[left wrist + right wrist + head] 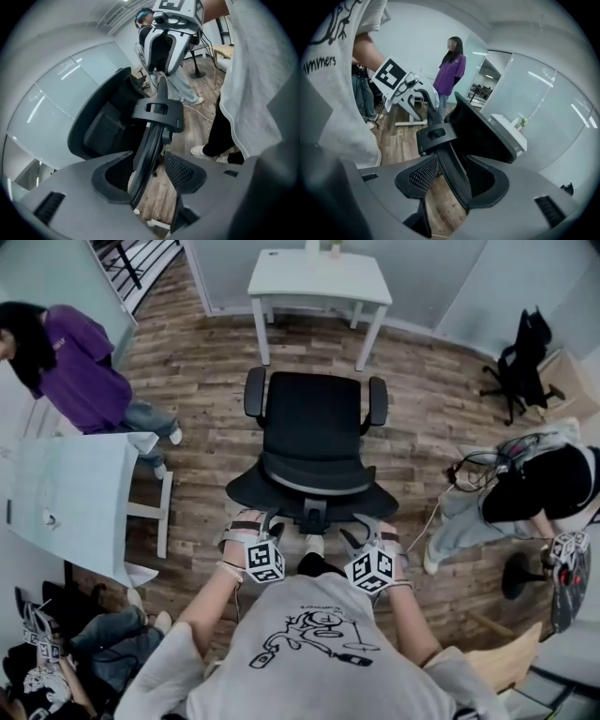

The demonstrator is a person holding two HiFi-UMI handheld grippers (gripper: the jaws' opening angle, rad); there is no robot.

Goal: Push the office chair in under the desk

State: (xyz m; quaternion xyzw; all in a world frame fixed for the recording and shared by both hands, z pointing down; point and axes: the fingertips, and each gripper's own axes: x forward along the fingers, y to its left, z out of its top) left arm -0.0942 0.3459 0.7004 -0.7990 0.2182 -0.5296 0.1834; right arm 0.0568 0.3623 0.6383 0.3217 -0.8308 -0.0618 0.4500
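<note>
Mid-floor, near side of white bench [319, 277]: chair [312, 442] stands well apart from it on wood floor [206, 381], seat facing bench, backrest toward person. Left tool [150, 171] and right tool [454, 178] at backrest top. Both tools' jaws wide apart, backrest rim [151, 136] running between pads, not clamped.

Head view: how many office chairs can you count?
2. One office chair stands mid-floor facing the white desk; a second chair stands far right by the wall. The round black thing at lower right is unclear; others may be hidden.
</note>
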